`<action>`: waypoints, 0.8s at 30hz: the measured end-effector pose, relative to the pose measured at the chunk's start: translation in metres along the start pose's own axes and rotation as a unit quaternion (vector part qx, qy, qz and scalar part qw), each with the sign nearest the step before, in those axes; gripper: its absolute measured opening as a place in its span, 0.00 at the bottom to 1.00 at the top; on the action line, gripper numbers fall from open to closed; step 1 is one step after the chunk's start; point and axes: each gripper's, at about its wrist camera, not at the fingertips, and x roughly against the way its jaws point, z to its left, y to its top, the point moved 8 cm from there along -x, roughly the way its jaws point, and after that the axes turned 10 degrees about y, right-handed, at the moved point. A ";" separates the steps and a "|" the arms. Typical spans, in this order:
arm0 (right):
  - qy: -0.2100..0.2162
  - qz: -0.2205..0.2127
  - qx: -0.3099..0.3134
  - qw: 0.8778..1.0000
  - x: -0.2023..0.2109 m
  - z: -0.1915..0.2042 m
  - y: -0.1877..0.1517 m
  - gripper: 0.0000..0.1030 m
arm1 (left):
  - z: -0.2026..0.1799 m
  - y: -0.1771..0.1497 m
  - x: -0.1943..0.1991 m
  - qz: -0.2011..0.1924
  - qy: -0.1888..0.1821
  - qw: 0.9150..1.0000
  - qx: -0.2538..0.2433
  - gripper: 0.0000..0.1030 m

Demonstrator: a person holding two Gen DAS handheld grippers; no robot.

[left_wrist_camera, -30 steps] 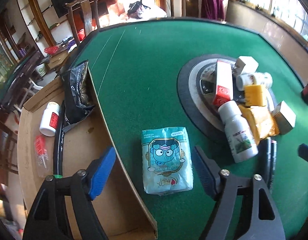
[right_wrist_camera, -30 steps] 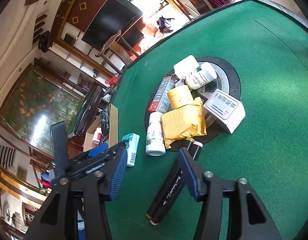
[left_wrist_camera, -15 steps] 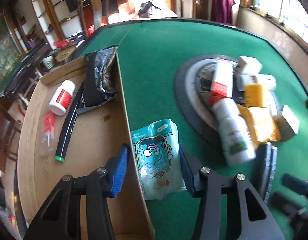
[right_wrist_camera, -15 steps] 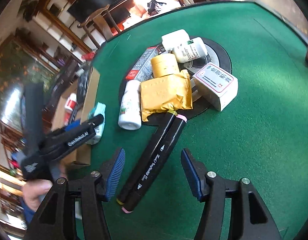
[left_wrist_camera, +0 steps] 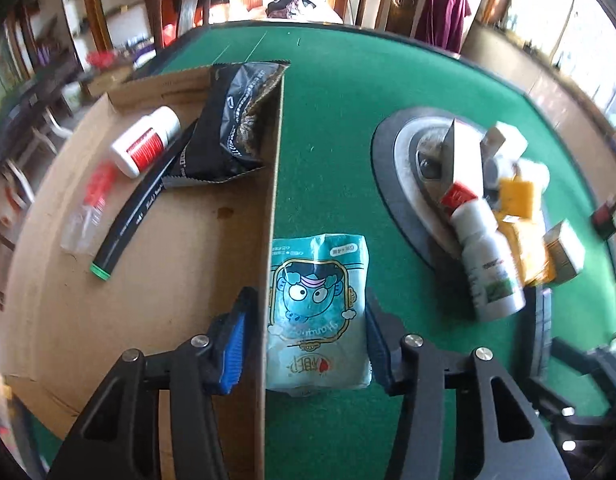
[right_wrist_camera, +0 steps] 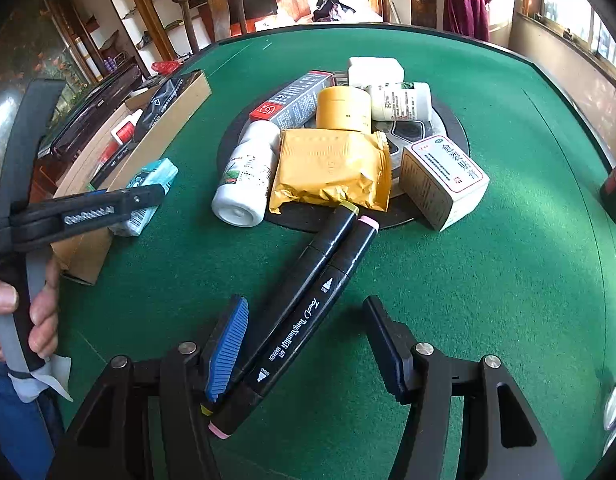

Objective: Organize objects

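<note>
Left gripper (left_wrist_camera: 304, 340): opening, straddling box (left_wrist_camera: 148, 264) wall and teal pack (left_wrist_camera: 317, 308); risk pinching wall too. Right gripper (right_wrist_camera: 304, 344): released over two markers (right_wrist_camera: 308, 300); may roll apart.

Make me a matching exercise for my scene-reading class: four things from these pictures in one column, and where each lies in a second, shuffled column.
Things
1. teal cartoon-printed packet
2. black crinkled foil bag
3. two black marker pens
4. mustard-yellow wrapped pouch

Places
A. on the green felt, between the right gripper's fingers
B. inside the shallow cardboard box, at its far end
C. on the pile at the round black disc
D. on the felt just outside the box wall, between the left gripper's fingers

Pairs: 1-D, 2-B, 3-A, 4-C
</note>
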 end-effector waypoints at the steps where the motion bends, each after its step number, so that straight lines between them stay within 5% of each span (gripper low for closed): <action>1: 0.000 0.000 -0.001 1.000 0.001 0.000 -0.001 0.62 | 0.002 0.001 0.003 -0.001 -0.010 1.000 0.003 0.49; 8: 0.012 0.003 -0.009 1.000 0.003 0.006 0.000 0.69 | 0.002 0.012 0.038 -0.055 -0.032 0.998 0.024 0.49; 13: 0.019 0.002 -0.016 1.000 0.002 0.009 0.003 0.70 | -0.019 0.010 0.056 -0.071 -0.073 0.995 -0.017 0.51; 20: 0.022 0.000 -0.019 1.000 -0.003 0.015 0.007 0.73 | -0.018 0.011 0.023 -0.025 -0.037 0.999 -0.028 0.51; 24: 0.026 -0.001 -0.022 0.999 -0.004 0.016 0.009 0.74 | -0.014 0.013 0.018 -0.034 -0.021 0.999 -0.030 0.51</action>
